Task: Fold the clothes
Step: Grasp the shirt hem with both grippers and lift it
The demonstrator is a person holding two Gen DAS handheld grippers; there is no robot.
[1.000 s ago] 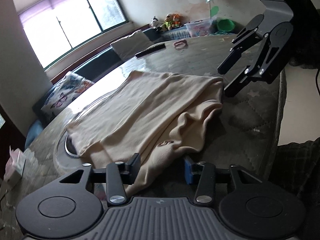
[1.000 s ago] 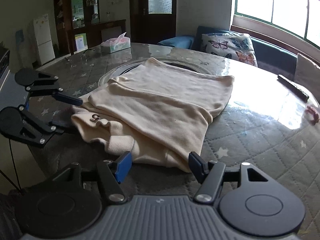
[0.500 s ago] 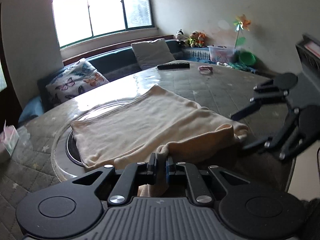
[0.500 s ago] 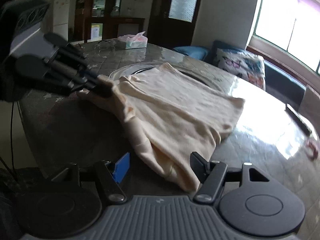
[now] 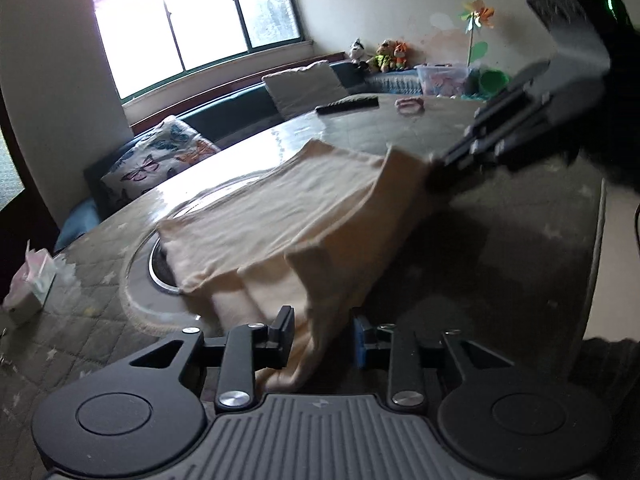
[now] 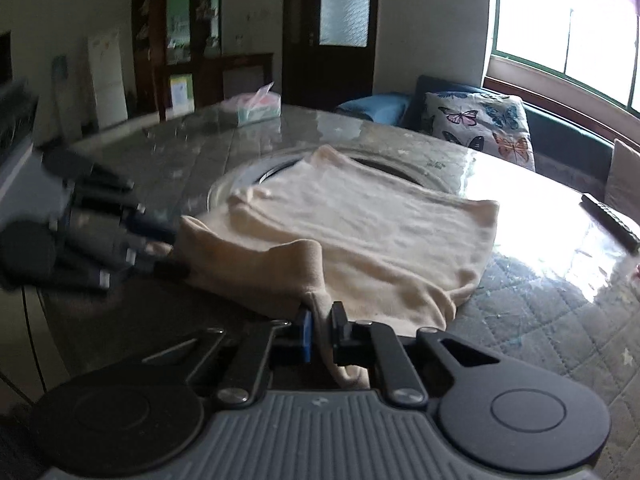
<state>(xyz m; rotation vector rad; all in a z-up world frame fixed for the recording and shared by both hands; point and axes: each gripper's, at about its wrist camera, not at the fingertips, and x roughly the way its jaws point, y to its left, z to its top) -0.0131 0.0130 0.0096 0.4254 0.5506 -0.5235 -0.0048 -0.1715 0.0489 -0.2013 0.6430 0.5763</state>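
Big round tabletop (image 6: 532, 312) by the window carries a cream shirt (image 6: 380, 232) in its middle, reaching the near edge. Right gripper (image 6: 320, 330) has just snapped tight on a lifted fold. Left gripper (image 5: 322, 338) has just been opening; its pads sit loose around the cloth.

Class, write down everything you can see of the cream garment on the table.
The cream garment is soft, knit-looking cloth, folded into a rough rectangle of several layers. Most of it lies flat on the quilted table, partly over a round inset ring. Its near edge is raised: the right gripper is shut on one bunched fold, and another corner hangs between the fingers of the left gripper, whose jaws have just been opening.
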